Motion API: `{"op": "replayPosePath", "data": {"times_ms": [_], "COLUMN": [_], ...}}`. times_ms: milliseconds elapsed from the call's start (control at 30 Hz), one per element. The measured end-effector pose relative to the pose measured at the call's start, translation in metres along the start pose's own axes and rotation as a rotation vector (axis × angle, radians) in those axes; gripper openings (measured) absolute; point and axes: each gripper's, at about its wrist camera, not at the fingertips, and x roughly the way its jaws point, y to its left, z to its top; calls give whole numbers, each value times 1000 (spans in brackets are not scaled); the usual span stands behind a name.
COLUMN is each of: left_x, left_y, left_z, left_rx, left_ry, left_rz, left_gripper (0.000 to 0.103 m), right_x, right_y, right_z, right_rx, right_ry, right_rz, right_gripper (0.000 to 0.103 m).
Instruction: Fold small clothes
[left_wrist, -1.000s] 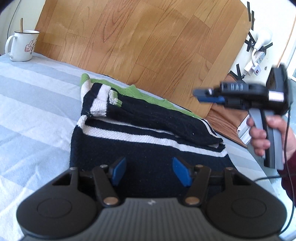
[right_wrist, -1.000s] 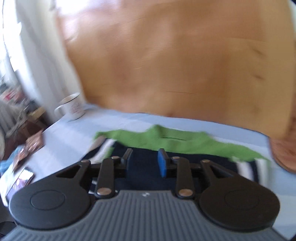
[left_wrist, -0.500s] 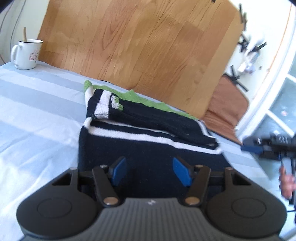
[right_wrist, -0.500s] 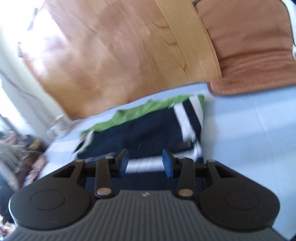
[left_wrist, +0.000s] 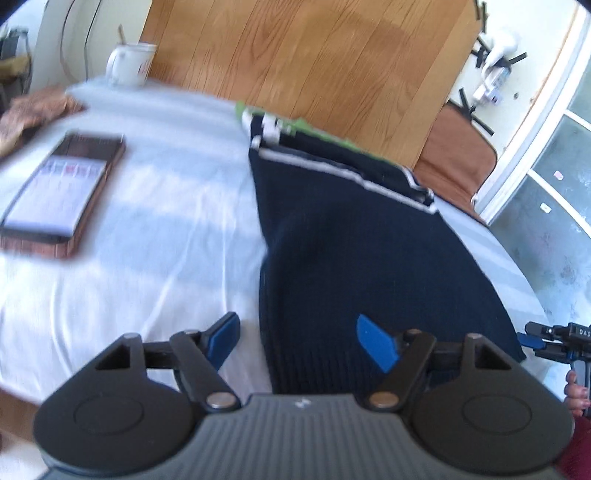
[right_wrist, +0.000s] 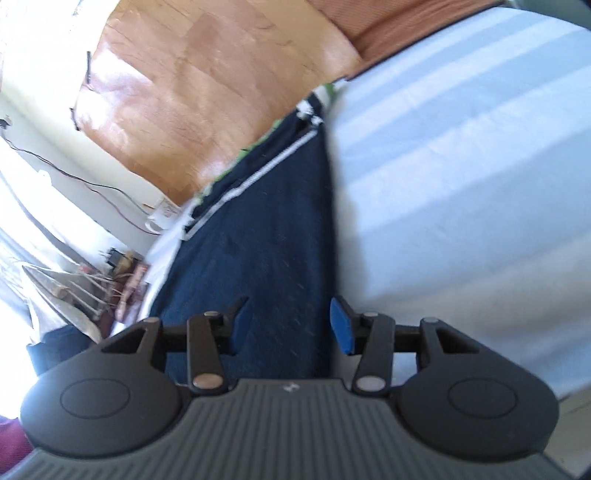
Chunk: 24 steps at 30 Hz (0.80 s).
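Observation:
A small navy knit sweater (left_wrist: 354, 236) with white stripes and green trim lies flat on the striped blue-white cloth, its hem toward me. My left gripper (left_wrist: 301, 341) is open and empty, low over the hem's left corner. My right gripper (right_wrist: 290, 326) is open and empty over the hem's right edge; the sweater (right_wrist: 258, 236) runs away from it. The right gripper also shows in the left wrist view (left_wrist: 532, 341) at the hem's far right corner.
A phone (left_wrist: 62, 188) lies on the cloth to the left. A white mug (left_wrist: 129, 68) stands at the back left by a wooden board (left_wrist: 314, 59). A brown cushion (left_wrist: 458, 155) sits at the back right. The table edge falls off at right.
Both grippers have dropped back from the sweater's upper part to its hem. The right gripper swung down to the right corner. Both stay open.

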Motion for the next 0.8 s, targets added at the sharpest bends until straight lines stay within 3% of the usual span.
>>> {"op": "replayPosePath", "data": {"times_ms": [100, 133, 167, 200, 233, 333, 433, 500, 633, 800], "left_x": [-5, -4, -3, -3, -1, -7, -19, -20, 4, 64], "left_y": [-7, -12, -16, -21, -24, -15, -3, 2, 7, 10], "left_z": [-10, -13, -16, -19, -18, -5, 17, 36, 85, 146], "left_rx": [-1, 9, 28, 56, 68, -7, -101, -144, -201, -212], "left_ry": [28, 33, 40, 29, 36, 42, -13, -67, -134, -124], "left_rz": [2, 14, 28, 69, 97, 14, -123, -174, -182, -86], "left_gripper": [66, 49, 41, 19, 10, 8, 8, 8, 8, 9], "right_x": [4, 7, 12, 19, 24, 19, 5, 6, 35, 103], "right_y": [5, 8, 10, 13, 12, 14, 26, 33, 38, 30], "right_z": [-7, -10, -12, -14, -14, -1, 25, 48, 104, 169], "right_rx": [-45, -55, -64, -73, -66, -42, -68, -76, -80, -62], "right_ry": [26, 38, 50, 76, 90, 36, -67, -128, -206, -186], "right_rz": [9, 28, 43, 49, 47, 99, 165, 181, 176, 108], "right_gripper": [51, 50, 39, 10, 9, 9, 8, 8, 8, 9]}}
